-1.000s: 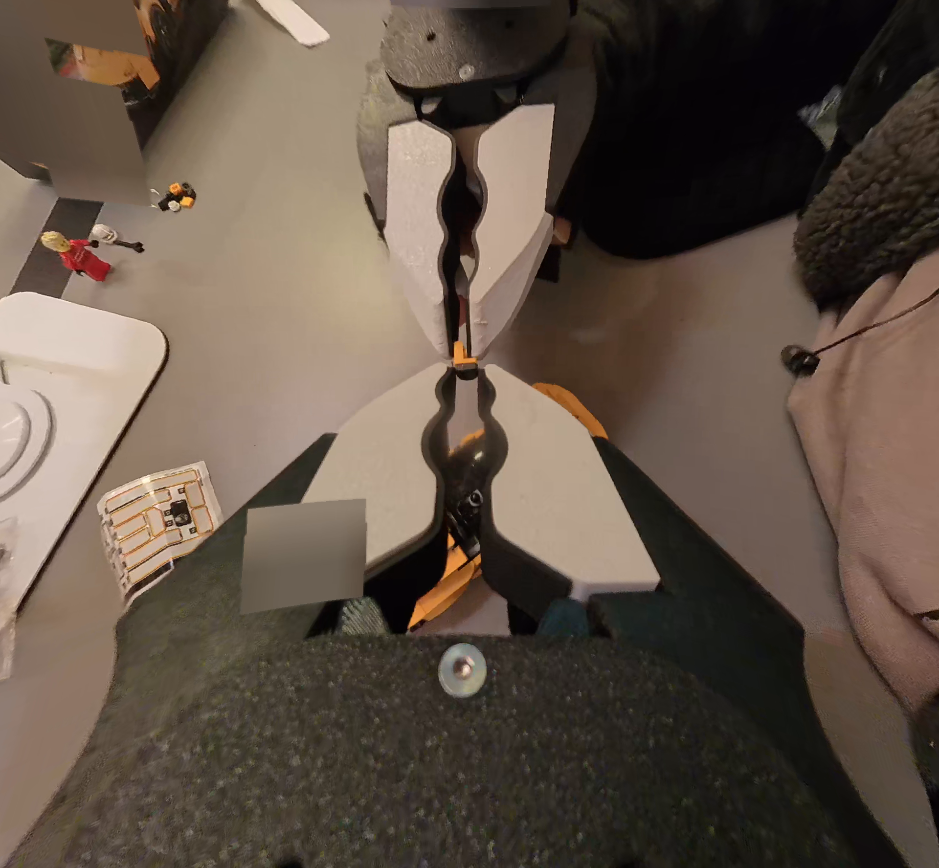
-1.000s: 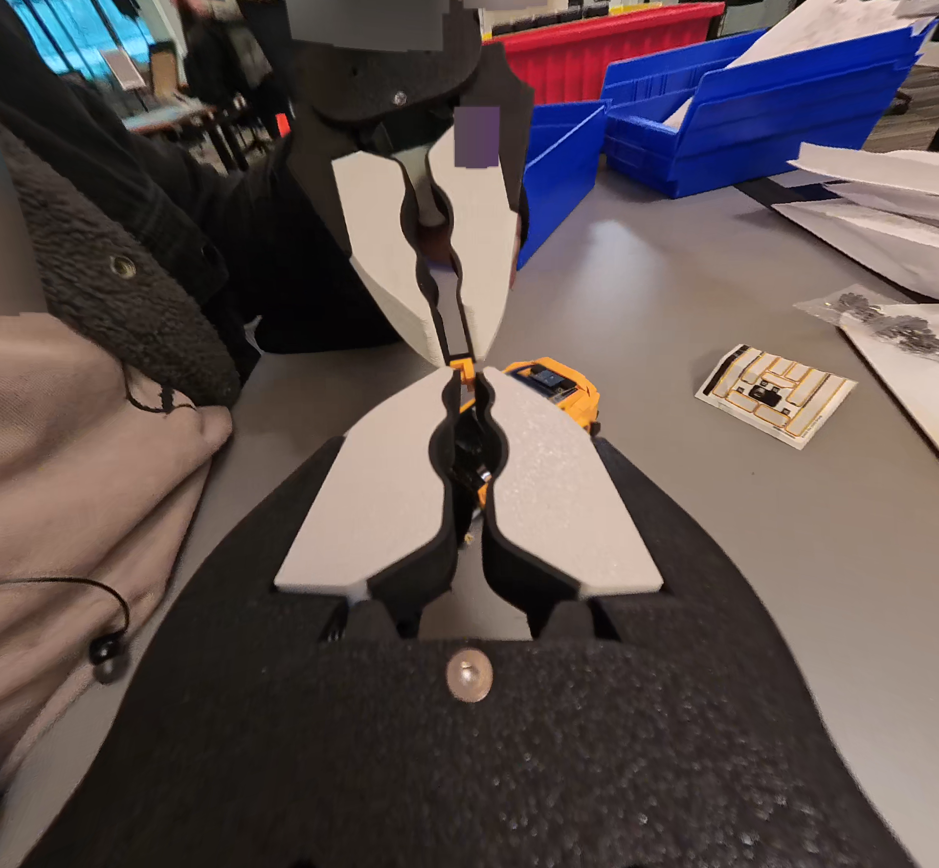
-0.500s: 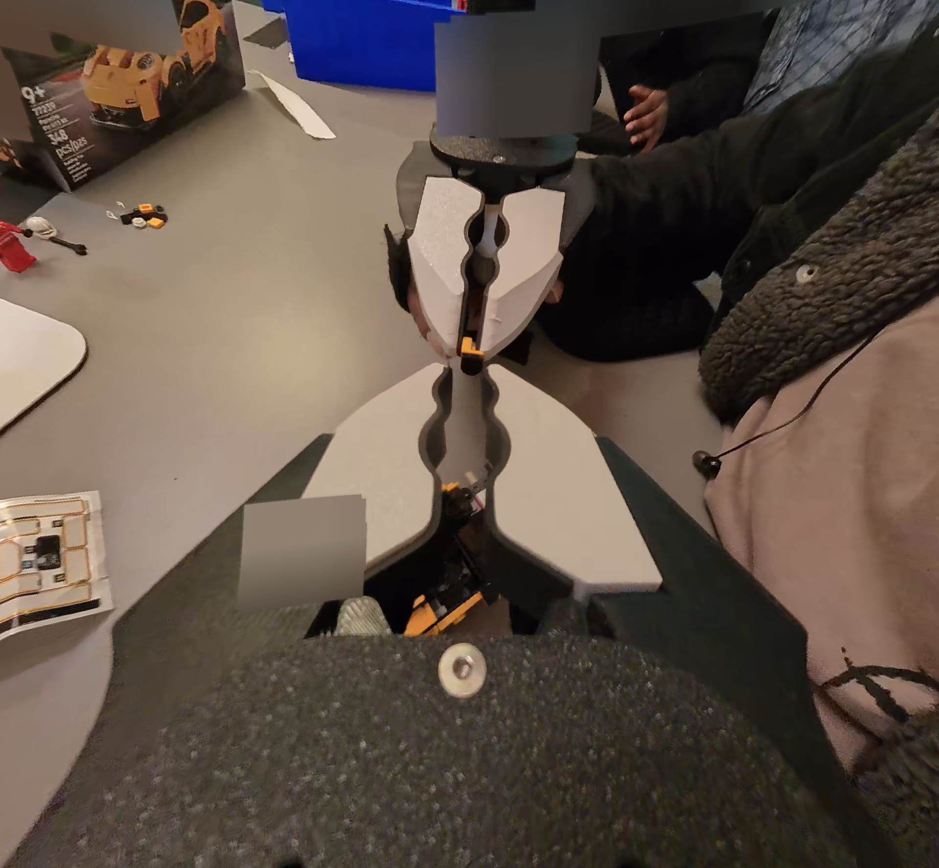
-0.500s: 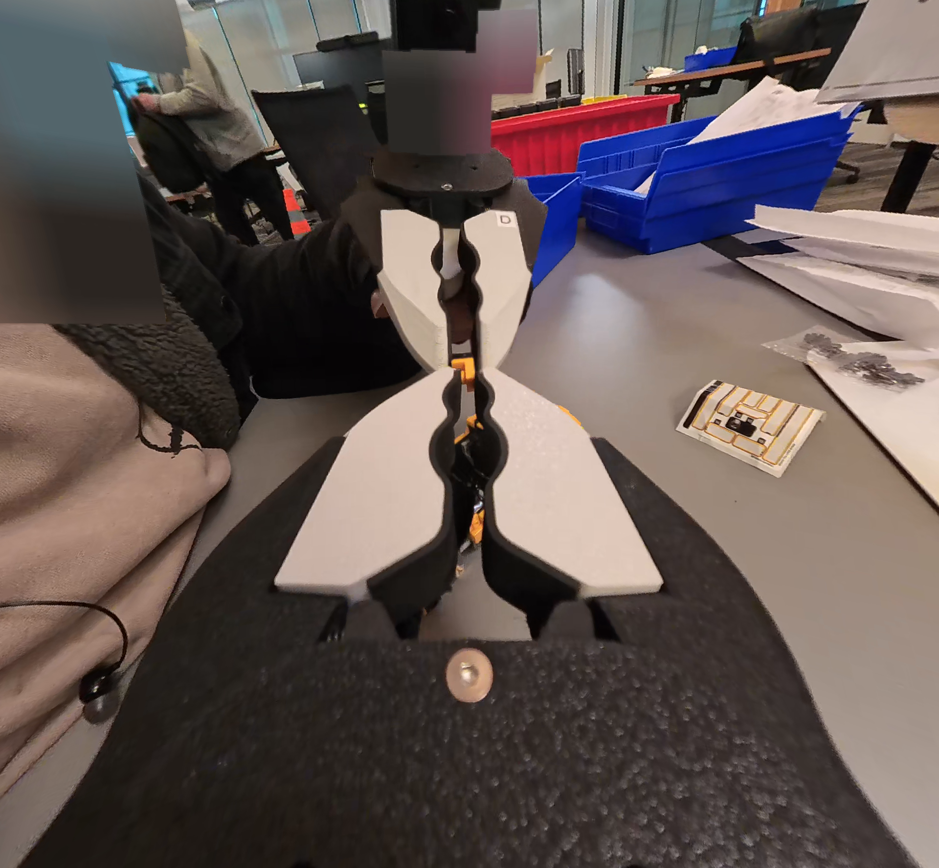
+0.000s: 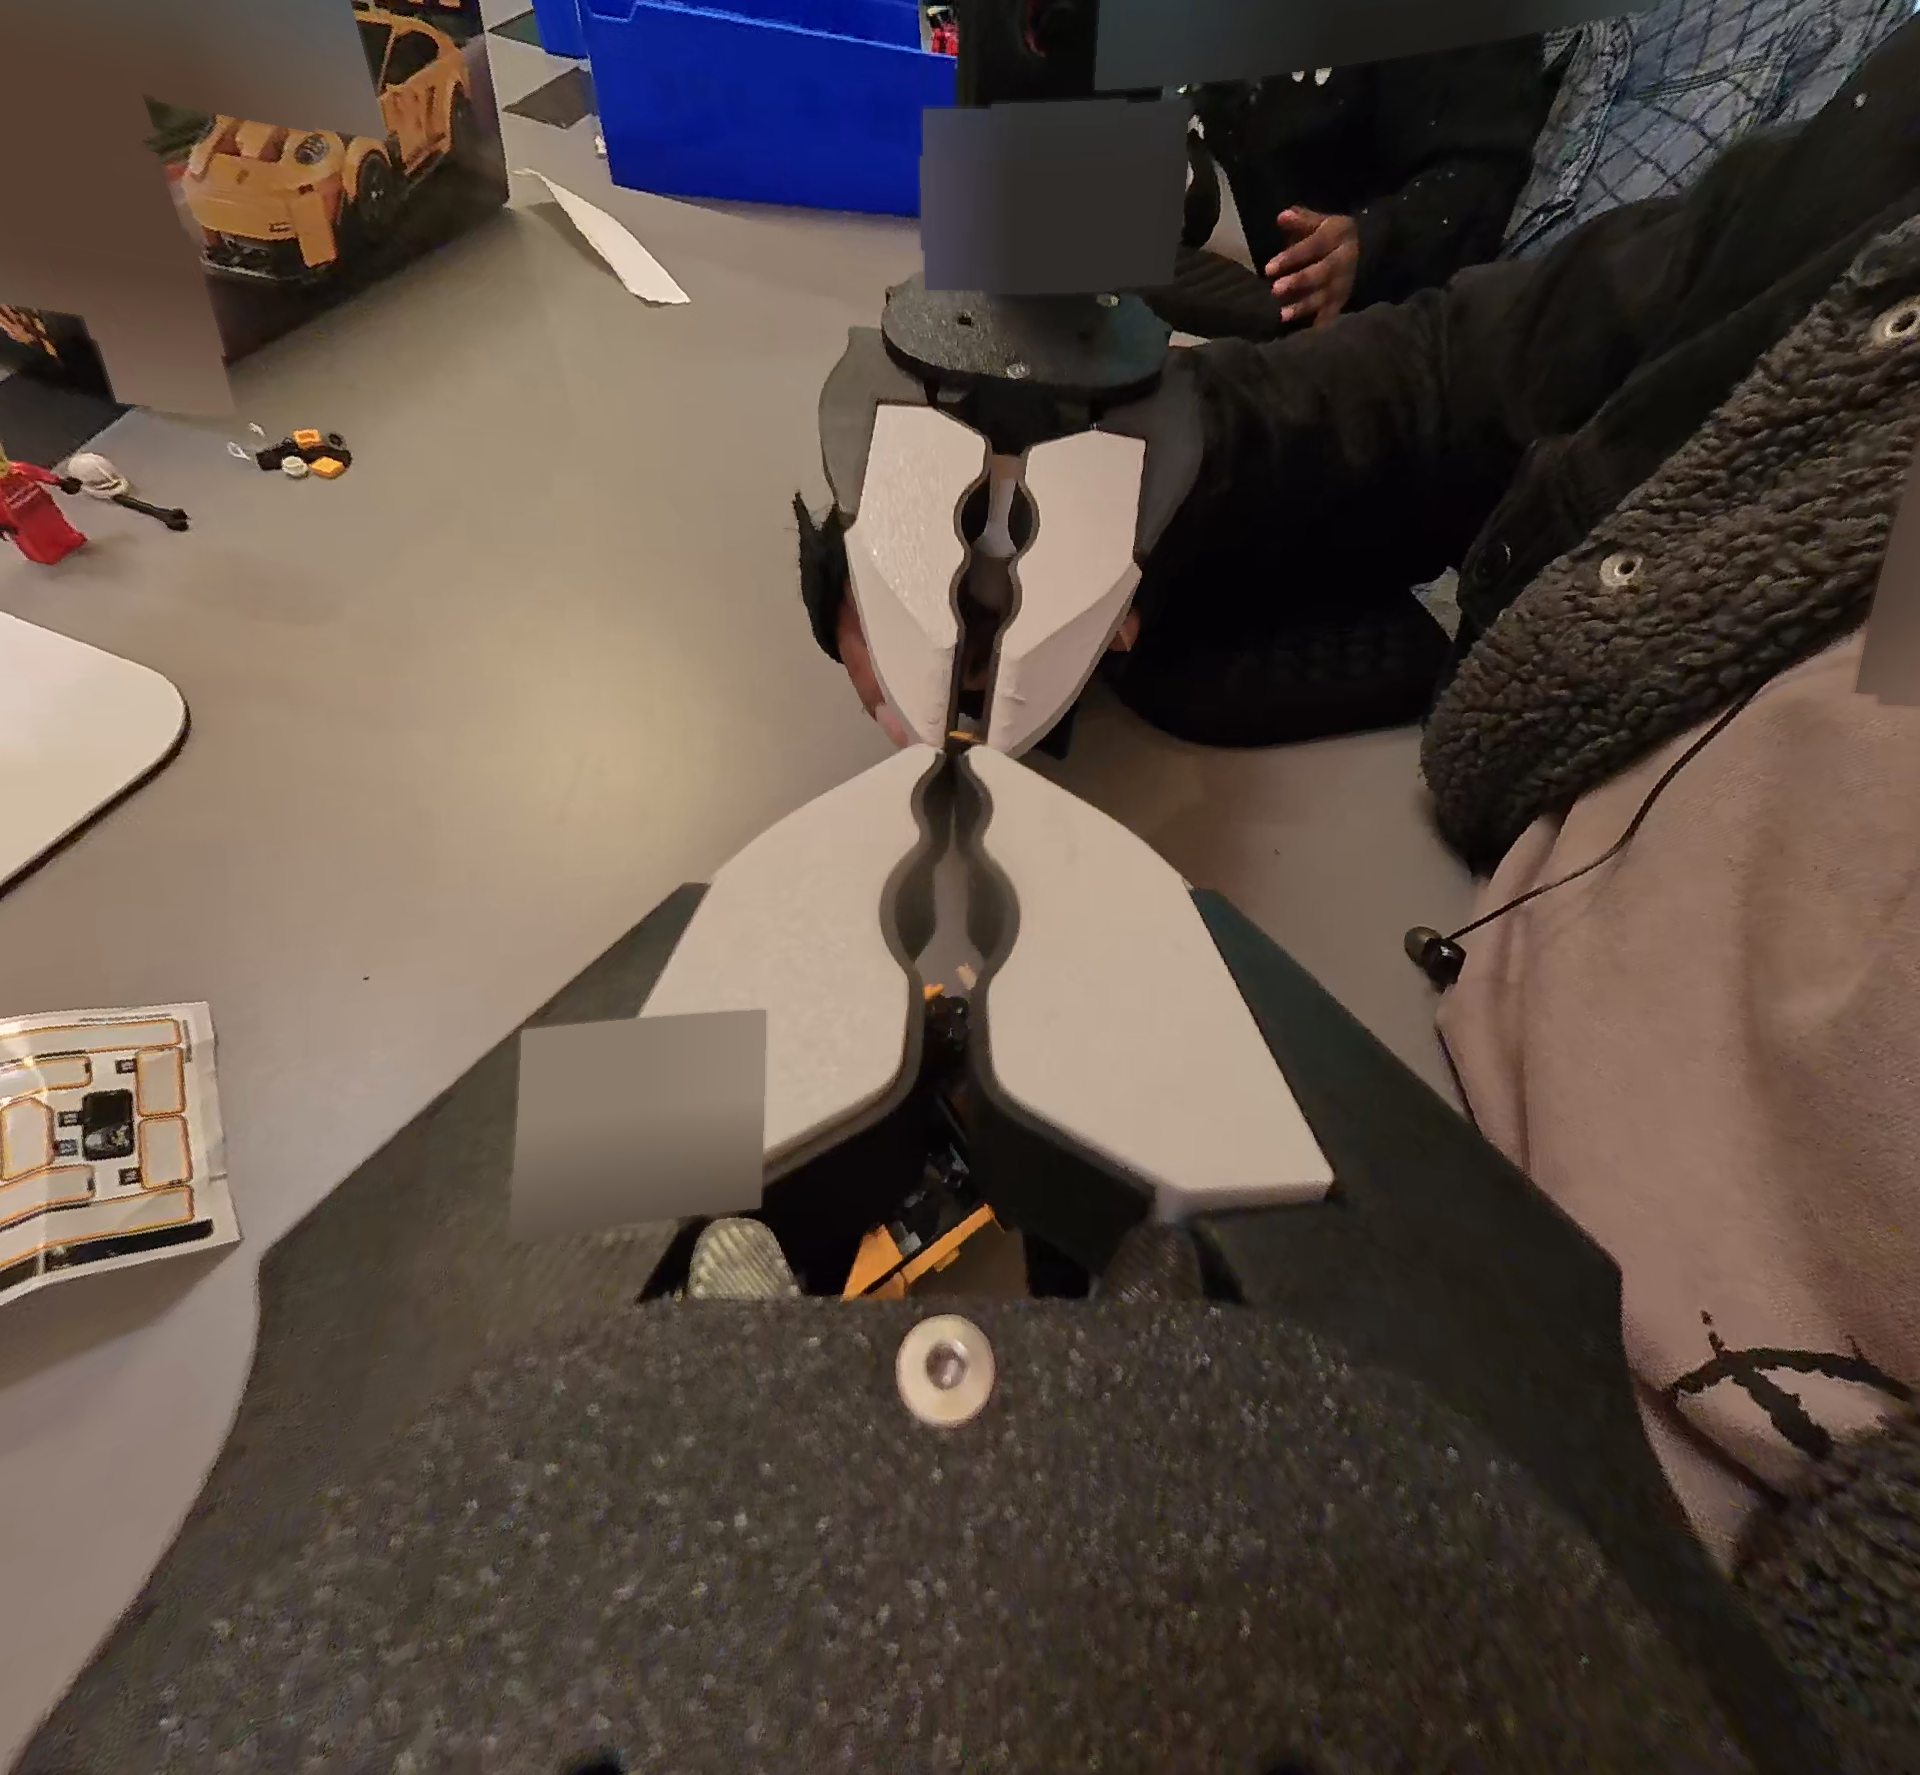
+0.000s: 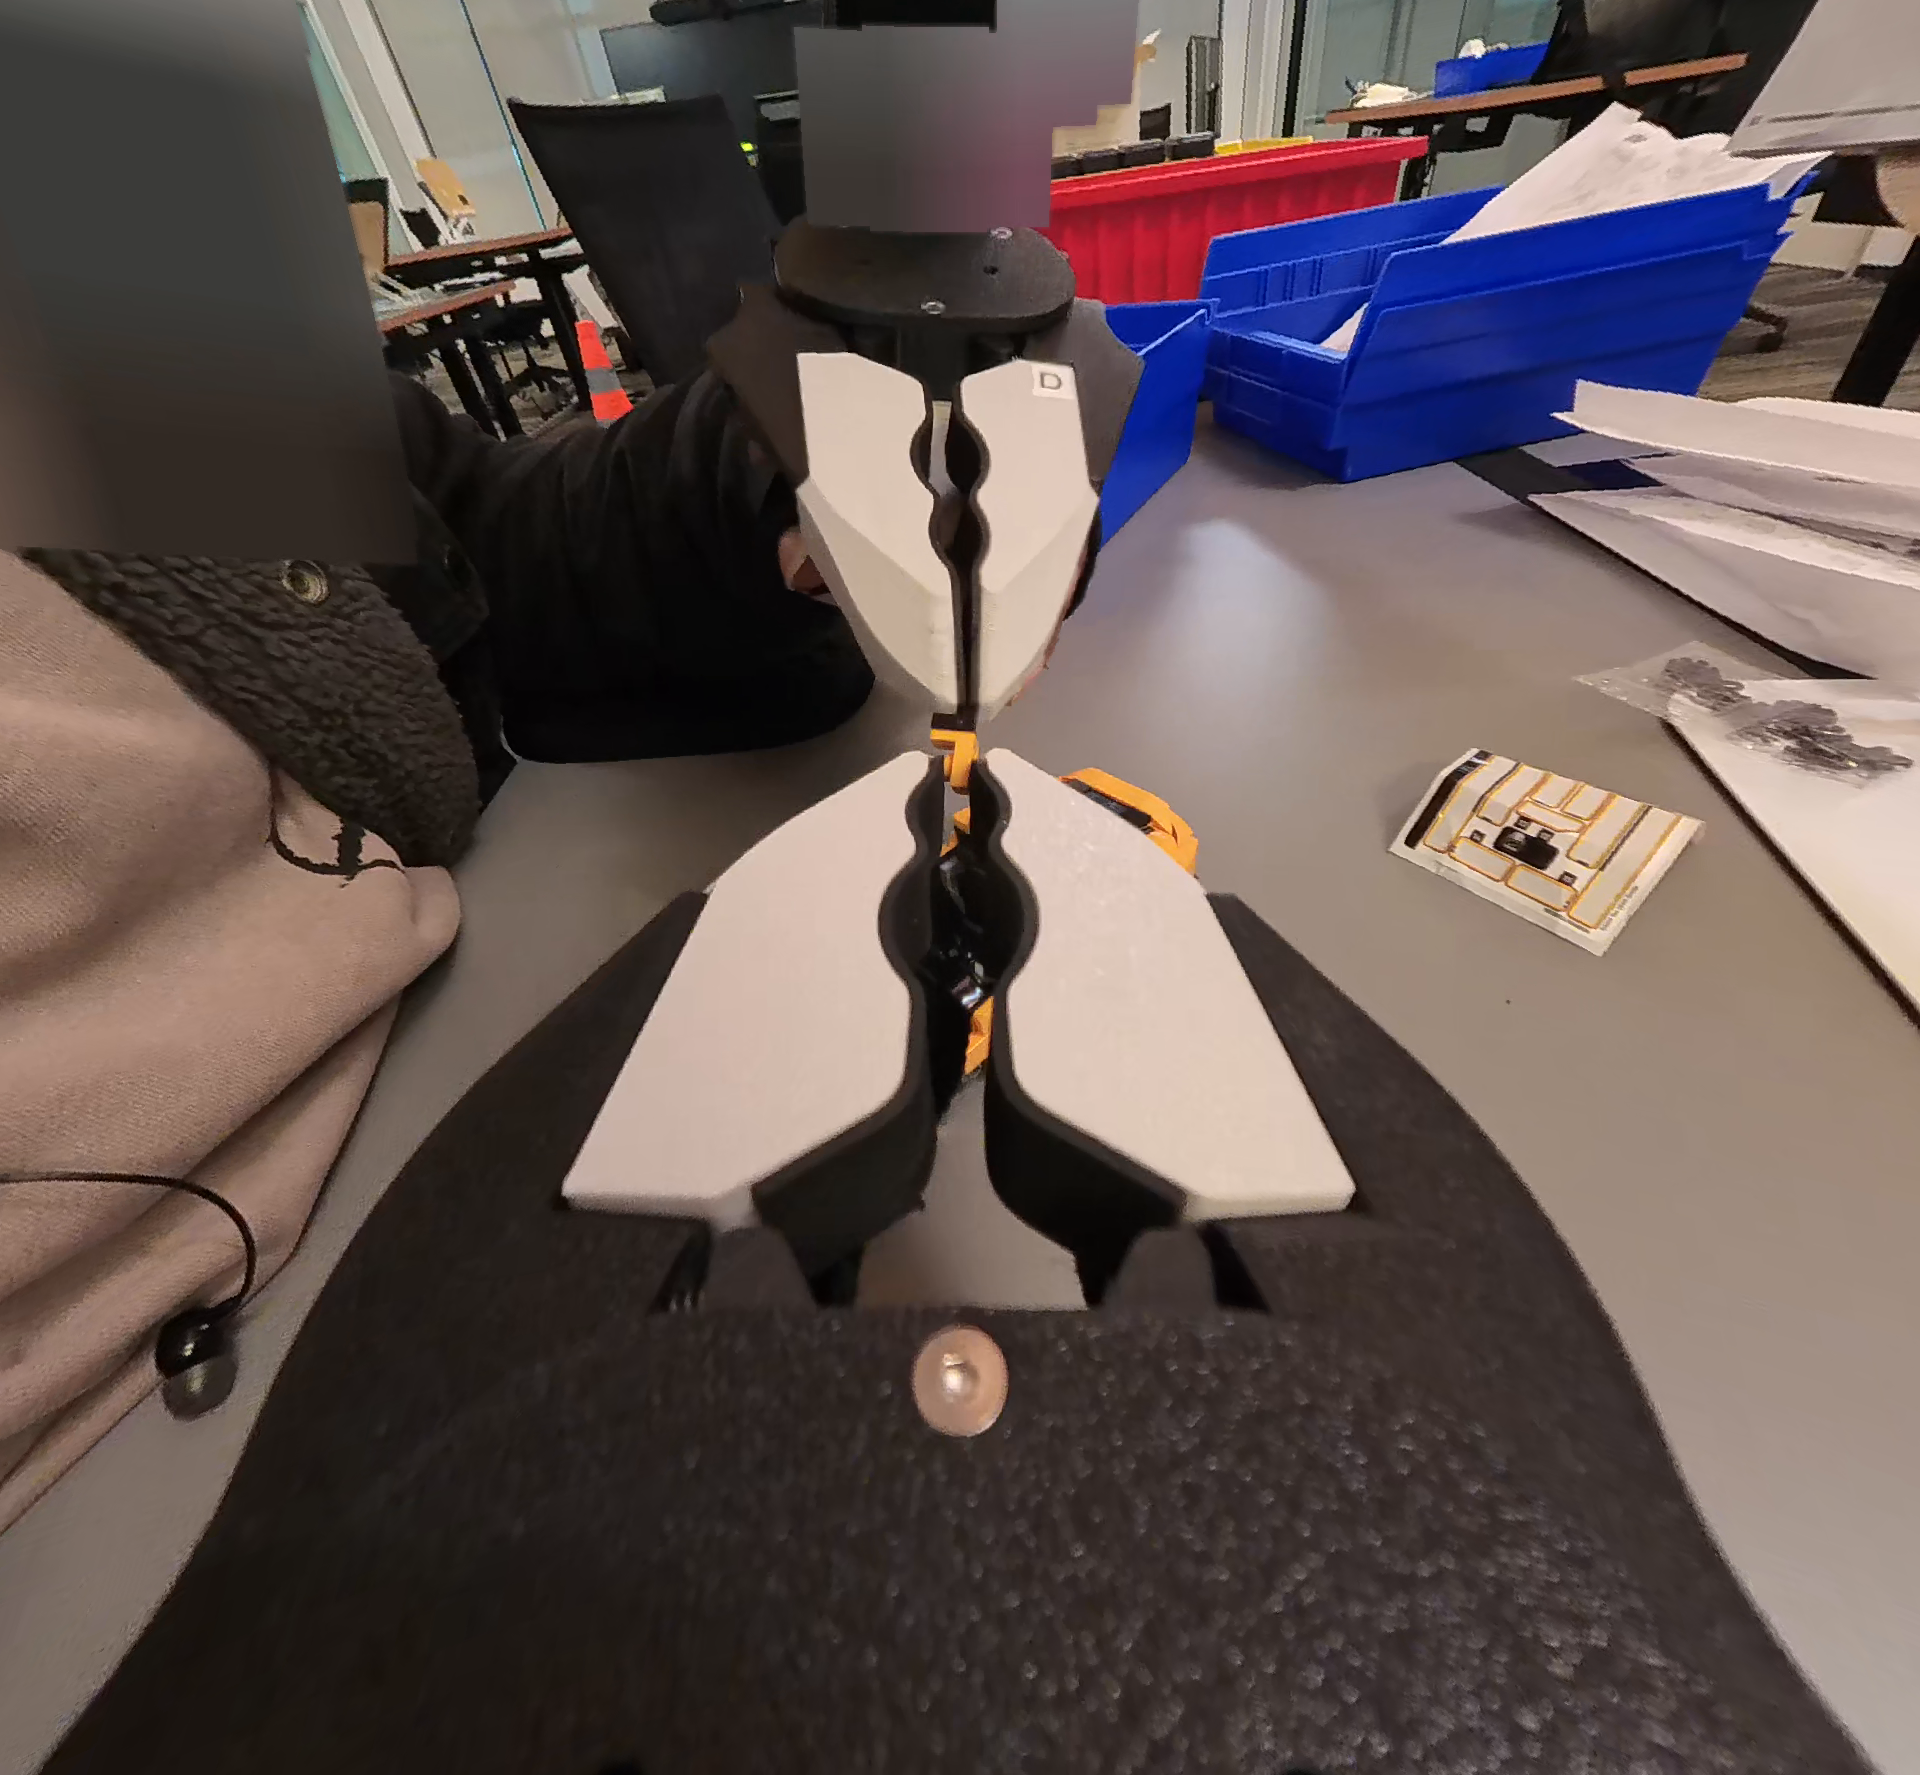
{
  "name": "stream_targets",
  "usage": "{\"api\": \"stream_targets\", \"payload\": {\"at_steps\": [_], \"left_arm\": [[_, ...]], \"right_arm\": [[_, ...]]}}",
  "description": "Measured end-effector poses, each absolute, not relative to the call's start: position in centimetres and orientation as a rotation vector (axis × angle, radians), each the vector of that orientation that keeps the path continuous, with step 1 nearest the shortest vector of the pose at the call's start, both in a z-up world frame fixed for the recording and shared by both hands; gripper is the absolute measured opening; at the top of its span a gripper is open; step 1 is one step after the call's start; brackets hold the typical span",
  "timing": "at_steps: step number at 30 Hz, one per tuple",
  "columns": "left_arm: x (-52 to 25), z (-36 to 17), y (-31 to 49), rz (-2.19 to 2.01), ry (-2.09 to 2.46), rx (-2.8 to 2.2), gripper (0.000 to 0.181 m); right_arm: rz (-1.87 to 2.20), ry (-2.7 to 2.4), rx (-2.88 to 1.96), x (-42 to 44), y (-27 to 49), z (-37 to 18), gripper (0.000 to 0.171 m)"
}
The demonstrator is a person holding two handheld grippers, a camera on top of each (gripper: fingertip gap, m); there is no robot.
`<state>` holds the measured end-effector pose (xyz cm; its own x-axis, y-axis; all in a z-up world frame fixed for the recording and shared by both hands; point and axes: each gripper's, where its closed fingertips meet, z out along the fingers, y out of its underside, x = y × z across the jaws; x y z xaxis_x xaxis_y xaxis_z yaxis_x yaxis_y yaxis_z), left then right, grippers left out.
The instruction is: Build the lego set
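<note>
Two claws are met tip to tip above the grey surface, raised clear of it, probably so that small parts can be joined in the air with both sides gripped. The set's box is stood upright at the far left, its car picture turned toward the work, likely as a reference. Blue bins are kept behind it, well apart from the work.

The left claw is seen pressed together at the tips. A dark bit shows at its tip in the right wrist view, but whether it is a pinched part cannot be told. The right claw is closed on a part and aimed straight at the left one.

The part-built orange and black car is left on the surface just under and behind the claws, near for the next attachment. A sticker sheet is laid flat off to the side, apparently unused so far. A red minifigure and a little heap of loose pieces are parked near the box.

The small orange piece is pinched at the right claw's tips, touching the left tips; a press-fit is judged to be in hand.
</note>
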<state>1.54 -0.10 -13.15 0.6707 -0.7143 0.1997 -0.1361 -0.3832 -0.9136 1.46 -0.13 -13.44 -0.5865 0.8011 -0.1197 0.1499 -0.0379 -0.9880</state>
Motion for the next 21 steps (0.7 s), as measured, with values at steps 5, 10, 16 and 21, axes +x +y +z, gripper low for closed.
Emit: {"api": "stream_targets", "payload": {"at_steps": [5,10,16,21], "left_arm": [[1.4,-13.5,-0.1,-0.754,0.646,-1.918,0.008],[1.5,-14.4,-0.1,-0.787,0.632,-1.976,0.012],[1.2,-15.1,0.5,-0.809,0.533,-2.042,0.014],[1.4,-15.0,0.7,-0.959,0.412,-2.048,0.014]], "right_arm": [[1.577,-1.746,-0.993,1.2,0.1,-13.9,0.004],[1.434,-1.772,-0.944,0.9,0.2,-14.6,0.004],[1.232,-1.758,-0.829,0.7,0.5,-14.6,0.004],[1.083,-1.763,-0.747,0.5,0.6,-14.9,0.004]]}}
